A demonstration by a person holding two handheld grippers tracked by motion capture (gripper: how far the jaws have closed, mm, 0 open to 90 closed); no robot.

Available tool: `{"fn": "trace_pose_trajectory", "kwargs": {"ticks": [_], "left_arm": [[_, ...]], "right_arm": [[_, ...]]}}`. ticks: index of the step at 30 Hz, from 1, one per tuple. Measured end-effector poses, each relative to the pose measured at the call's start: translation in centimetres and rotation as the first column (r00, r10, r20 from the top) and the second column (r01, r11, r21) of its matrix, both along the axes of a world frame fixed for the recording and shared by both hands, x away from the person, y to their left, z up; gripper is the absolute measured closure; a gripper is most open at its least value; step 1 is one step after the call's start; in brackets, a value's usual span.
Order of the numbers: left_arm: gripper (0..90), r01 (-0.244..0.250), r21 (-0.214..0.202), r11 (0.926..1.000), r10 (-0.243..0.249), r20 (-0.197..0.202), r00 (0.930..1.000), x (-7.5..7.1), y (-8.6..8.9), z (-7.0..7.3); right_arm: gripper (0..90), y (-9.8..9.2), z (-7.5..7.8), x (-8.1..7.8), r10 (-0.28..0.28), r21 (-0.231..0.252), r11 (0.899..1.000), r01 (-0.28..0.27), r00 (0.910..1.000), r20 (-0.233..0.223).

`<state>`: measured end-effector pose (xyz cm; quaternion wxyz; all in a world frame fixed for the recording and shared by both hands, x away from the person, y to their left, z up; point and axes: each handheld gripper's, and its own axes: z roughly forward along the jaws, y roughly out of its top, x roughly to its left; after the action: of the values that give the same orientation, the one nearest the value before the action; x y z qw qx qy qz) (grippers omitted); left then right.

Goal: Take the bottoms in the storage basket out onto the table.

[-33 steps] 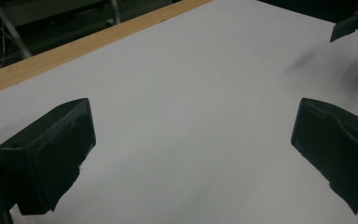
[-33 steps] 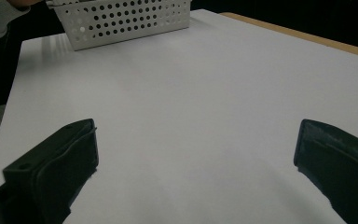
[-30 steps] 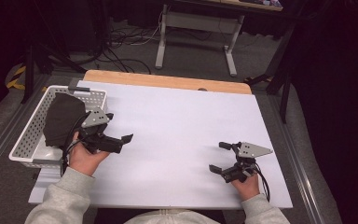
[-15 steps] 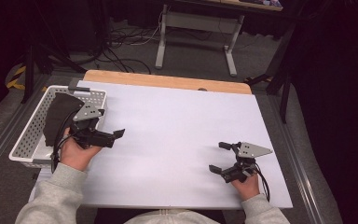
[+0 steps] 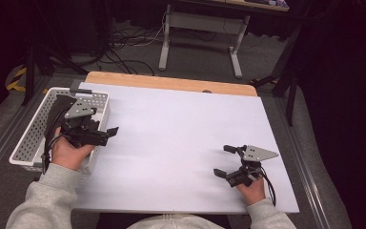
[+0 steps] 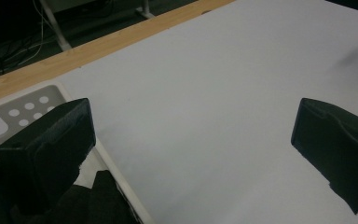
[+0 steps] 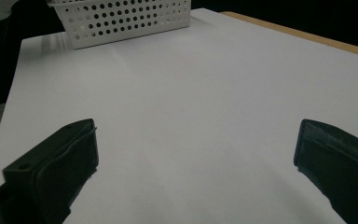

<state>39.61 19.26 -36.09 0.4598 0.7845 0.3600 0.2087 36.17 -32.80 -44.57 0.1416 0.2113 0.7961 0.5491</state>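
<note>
Apparently soft and light, the dark cloth (image 5: 57,112) lies in the white basket (image 5: 28,143) at the left, best pinched at a loose fold, while the left gripper (image 5: 106,135) and right gripper (image 5: 224,161) are held wide open and empty.

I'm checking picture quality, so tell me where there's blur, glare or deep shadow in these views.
High view: the white table is evenly lit without glare, the room beyond dark. Left gripper view: a soft dark smudge on the table at upper right, the near jaws slightly soft. Right gripper view: the basket fairly sharp, the far corners black.
</note>
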Motion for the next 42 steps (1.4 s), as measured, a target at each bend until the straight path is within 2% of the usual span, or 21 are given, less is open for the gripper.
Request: {"fn": "trace_pose_trajectory", "kwargs": {"ticks": [10, 23, 42], "left_arm": [[0.4, -0.032, 0.013, 0.9994, 0.032, -0.004, 0.9995, 0.4, 1.5, 0.4], [0.4, -0.069, 0.025, 0.9973, 0.07, -0.031, 0.9971, 1.0, 3.0, 0.3], [0.3, -0.142, 0.045, 0.9888, 0.145, -0.076, 0.9865, 2.0, 5.6, -0.2]], "right_arm": [[0.5, 0.0, 0.0, 0.0, 0.0, 0.0, 1.0, 0.0, 1.0, 0.0], [0.5, 0.0, 0.0, 0.0, 0.002, -0.001, 1.0, -0.002, 1.0, -0.001], [0.5, 0.0, 0.0, 0.0, 0.0, -0.003, 1.0, 0.0, 1.0, -0.002]]}}
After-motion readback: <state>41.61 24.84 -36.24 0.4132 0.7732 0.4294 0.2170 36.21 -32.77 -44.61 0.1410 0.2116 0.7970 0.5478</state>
